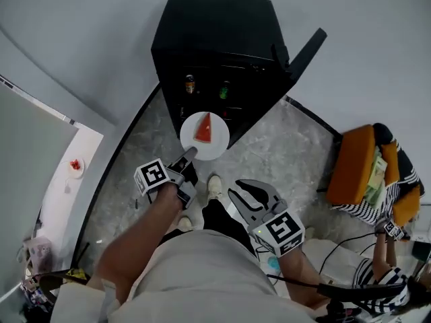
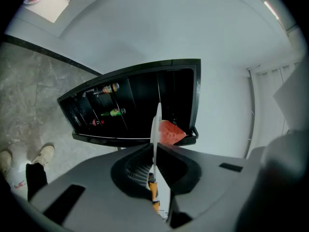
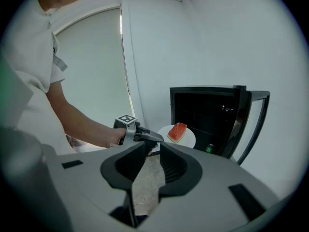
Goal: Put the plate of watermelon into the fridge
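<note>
1. The left gripper (image 1: 189, 155) has its fingers pinched on the near rim of the round white plate (image 1: 219, 147). In the left gripper view the plate stands edge-on between the pads, so only a thin strip of rim is held.
2. The plate carries a red wedge of watermelon (image 1: 204, 129). It hangs above the grey marble floor (image 1: 283, 153), just in front of the open mouth of the small black fridge (image 1: 215, 25), not yet inside.
3. The step in hand looks like the carry inward. The slice lies loose, so the plate wants to be kept level and pushed forward slowly, without twisting the wrist.
4. Inside, a brown bottle (image 1: 190, 84) and a green bottle (image 1: 225, 89) stand on a shelf. The interior is dark, so which shelf has room is hard to say; possibly the space beside the green bottle. Aim for a bare patch and set the plate fully down before letting go.
5. The black fridge door (image 1: 306, 49) stands swung out to the right, clear of the plate's path.
6. The right gripper (image 1: 246, 195) hangs low by the person's leg. Its fingers are spread, with only floor showing between them, so it is free for the door.
</note>
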A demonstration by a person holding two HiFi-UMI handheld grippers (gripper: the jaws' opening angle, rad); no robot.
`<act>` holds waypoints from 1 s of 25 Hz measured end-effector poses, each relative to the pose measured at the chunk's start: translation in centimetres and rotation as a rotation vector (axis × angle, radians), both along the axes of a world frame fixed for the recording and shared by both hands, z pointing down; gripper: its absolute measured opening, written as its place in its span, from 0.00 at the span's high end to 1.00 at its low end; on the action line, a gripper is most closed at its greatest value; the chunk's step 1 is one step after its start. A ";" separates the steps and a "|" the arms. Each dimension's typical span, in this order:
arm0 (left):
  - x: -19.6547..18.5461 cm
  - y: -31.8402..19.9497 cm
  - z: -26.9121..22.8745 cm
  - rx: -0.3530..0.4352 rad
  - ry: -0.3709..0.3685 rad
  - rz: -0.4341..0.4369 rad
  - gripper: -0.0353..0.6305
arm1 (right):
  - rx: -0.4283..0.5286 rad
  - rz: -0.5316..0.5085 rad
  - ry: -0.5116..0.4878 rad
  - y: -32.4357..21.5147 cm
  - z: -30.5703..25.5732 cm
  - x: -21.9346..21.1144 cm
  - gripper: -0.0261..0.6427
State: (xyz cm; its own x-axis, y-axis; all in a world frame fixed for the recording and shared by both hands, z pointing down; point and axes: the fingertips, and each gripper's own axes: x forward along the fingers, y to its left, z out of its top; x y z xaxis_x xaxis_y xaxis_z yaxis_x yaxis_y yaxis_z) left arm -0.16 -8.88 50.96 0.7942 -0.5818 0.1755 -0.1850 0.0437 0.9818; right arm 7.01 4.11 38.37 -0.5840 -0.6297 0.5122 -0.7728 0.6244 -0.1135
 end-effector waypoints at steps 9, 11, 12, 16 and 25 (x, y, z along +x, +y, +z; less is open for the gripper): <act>5.5 -11.0 4.9 -0.016 -0.003 -0.080 0.91 | -0.059 -0.024 0.022 -7.4 1.9 7.0 0.81; 6.5 -13.0 5.9 -0.022 -0.007 -0.098 0.91 | -0.069 -0.030 0.034 -8.5 2.3 8.2 0.81; 7.0 -14.0 6.3 -0.023 -0.008 -0.106 0.91 | -0.072 -0.033 0.040 -9.0 2.5 8.7 0.81; 8.8 -17.6 8.2 -0.023 -0.011 -0.130 0.91 | -0.079 -0.035 0.054 -10.8 2.9 10.3 0.81; 11.6 -23.9 12.2 -0.045 -0.026 -0.162 0.91 | -0.138 -0.007 0.074 -12.5 4.6 12.5 0.81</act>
State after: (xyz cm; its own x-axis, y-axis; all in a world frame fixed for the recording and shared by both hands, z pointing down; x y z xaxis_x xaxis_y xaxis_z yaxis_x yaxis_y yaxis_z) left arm 11.44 -32.78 63.19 0.6857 -0.6927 0.2236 -0.1974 0.1186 0.9731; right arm 19.46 -8.42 42.98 -0.5462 -0.5461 0.6352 -0.7776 0.6125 -0.1420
